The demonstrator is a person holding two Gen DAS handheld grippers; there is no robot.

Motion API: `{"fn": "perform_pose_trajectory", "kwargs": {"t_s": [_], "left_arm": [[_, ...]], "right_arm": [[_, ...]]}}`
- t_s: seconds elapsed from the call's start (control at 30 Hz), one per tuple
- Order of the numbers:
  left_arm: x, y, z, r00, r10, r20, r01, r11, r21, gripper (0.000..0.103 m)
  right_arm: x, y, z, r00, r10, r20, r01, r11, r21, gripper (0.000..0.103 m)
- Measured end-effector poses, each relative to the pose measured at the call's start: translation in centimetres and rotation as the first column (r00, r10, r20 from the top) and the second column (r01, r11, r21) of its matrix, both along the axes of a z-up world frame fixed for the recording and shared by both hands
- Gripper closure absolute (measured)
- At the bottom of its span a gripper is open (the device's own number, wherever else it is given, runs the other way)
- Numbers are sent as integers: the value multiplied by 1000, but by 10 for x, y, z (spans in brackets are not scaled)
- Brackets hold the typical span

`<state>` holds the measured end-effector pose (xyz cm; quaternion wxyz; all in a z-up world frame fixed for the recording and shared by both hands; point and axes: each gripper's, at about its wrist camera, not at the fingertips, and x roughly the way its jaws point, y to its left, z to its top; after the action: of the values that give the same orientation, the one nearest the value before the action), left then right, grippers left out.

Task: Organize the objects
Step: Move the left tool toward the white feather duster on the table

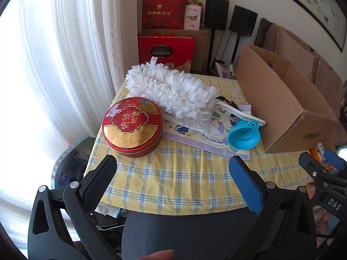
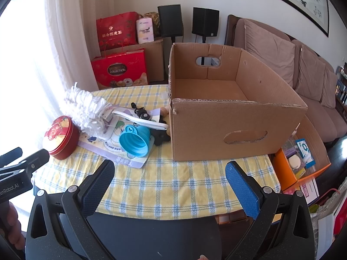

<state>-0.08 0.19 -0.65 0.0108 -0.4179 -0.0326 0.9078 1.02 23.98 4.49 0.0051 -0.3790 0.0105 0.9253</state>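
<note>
A round red and gold tin (image 1: 132,127) (image 2: 61,138) sits on the yellow checked tablecloth (image 1: 177,177) (image 2: 180,184) at the left. A white fluffy duster (image 1: 171,91) (image 2: 86,108) with a white handle lies behind it. A blue collapsible funnel (image 1: 244,135) (image 2: 135,141) lies on a printed paper sheet (image 1: 195,138) (image 2: 121,158). Small black items (image 2: 142,112) lie by an open, empty cardboard box (image 1: 282,99) (image 2: 234,117). My left gripper (image 1: 173,169) and right gripper (image 2: 170,174) are both open and empty, above the table's near edge.
Red gift bags (image 2: 118,69) and more cardboard boxes stand behind the table by a white curtain (image 1: 65,65). Two black speakers (image 2: 188,21) stand on poles. A brown sofa (image 2: 292,69) is at the right. An orange box (image 2: 303,162) of small items sits on the floor.
</note>
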Motion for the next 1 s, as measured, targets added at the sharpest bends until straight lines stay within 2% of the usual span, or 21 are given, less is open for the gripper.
{"fn": "perform_pose_trajectory", "kwargs": {"t_s": [0.53, 0.83, 1.0], "left_arm": [[-8, -8, -2, 1000, 12, 6, -12, 1000, 2, 0], [-25, -20, 2, 999, -18, -31, 19, 1000, 15, 0], [-46, -31, 1, 999, 3, -50, -3, 1000, 2, 0]], "right_arm": [[-6, -5, -3, 1000, 20, 3, -20, 1000, 4, 0], [-10, -16, -2, 994, 105, -8, -105, 994, 10, 0], [-13, -22, -3, 991, 136, -8, -136, 991, 15, 0]]}}
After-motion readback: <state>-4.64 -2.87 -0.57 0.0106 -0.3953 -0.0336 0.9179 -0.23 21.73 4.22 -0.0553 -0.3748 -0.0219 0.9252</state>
